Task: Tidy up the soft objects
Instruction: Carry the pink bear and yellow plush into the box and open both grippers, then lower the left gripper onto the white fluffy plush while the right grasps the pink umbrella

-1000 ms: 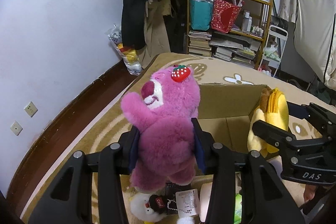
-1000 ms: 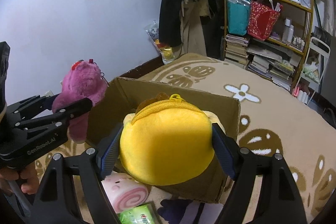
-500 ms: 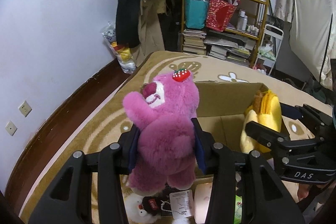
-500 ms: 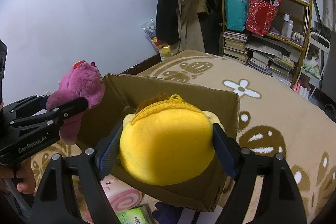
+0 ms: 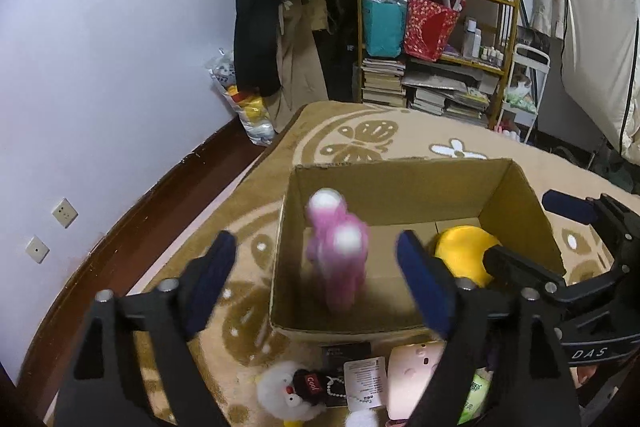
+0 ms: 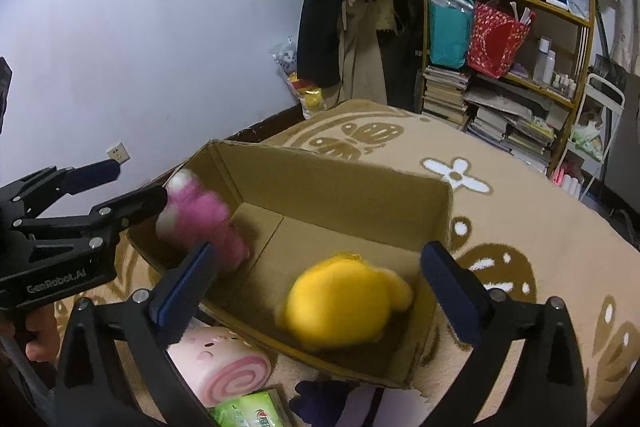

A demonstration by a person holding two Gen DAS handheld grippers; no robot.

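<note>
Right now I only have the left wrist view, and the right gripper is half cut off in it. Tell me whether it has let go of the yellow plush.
Observer: It has. The right gripper has its jaws opening with nothing between the pads. The yellow plush shows blurred, low inside the cardboard box.
Operator: Good. Now identify the pale pink thing in front of the box; I only see its smooth side.
Observer: It is a pink roll cushion with a darker pink swirl on its end. It lies outside the box's near wall.
</note>
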